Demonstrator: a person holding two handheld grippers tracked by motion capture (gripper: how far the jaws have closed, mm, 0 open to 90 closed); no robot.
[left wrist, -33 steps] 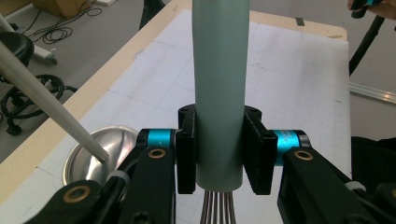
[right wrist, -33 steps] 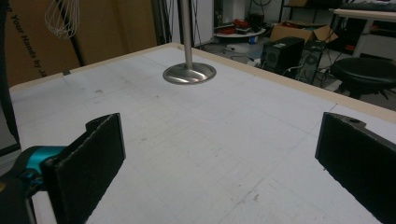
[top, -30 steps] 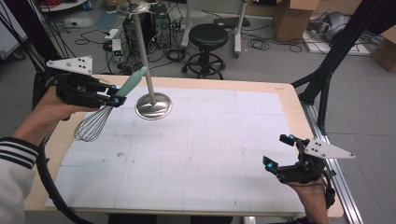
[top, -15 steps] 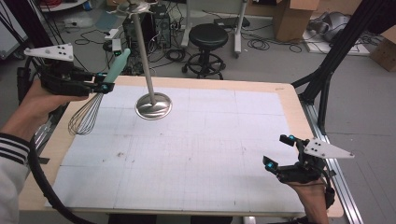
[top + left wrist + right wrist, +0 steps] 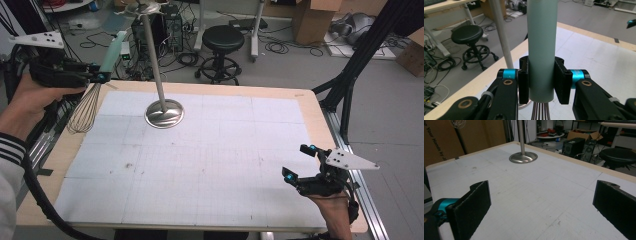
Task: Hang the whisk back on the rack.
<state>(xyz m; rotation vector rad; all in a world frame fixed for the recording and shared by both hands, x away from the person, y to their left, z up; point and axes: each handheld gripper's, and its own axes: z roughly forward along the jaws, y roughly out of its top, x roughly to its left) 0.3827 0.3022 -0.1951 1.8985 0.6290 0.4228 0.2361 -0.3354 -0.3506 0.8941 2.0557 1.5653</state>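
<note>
A whisk (image 5: 85,107) with a pale green handle (image 5: 112,50) hangs in the air over the table's far left edge, wire loops pointing down. My left gripper (image 5: 100,76) is shut on the handle low down, just above the wires. In the left gripper view the two jaws clamp the green handle (image 5: 541,45) from both sides. A metal stand (image 5: 164,114) with a round base and a tall pole rises from the white mat (image 5: 215,150) at the far left. My right gripper (image 5: 298,161) is open and holds nothing, low over the near right corner (image 5: 541,202).
A black stool (image 5: 223,37) stands on the floor beyond the table, among cables and computer cases. Cardboard boxes (image 5: 312,15) lie at the back right. Black frame legs (image 5: 350,75) and a metal rail (image 5: 360,190) run along the table's right side.
My left gripper has carried the whisk up and to the left, away from the stand, and the handle now stands steeper. The right gripper has stayed put.
</note>
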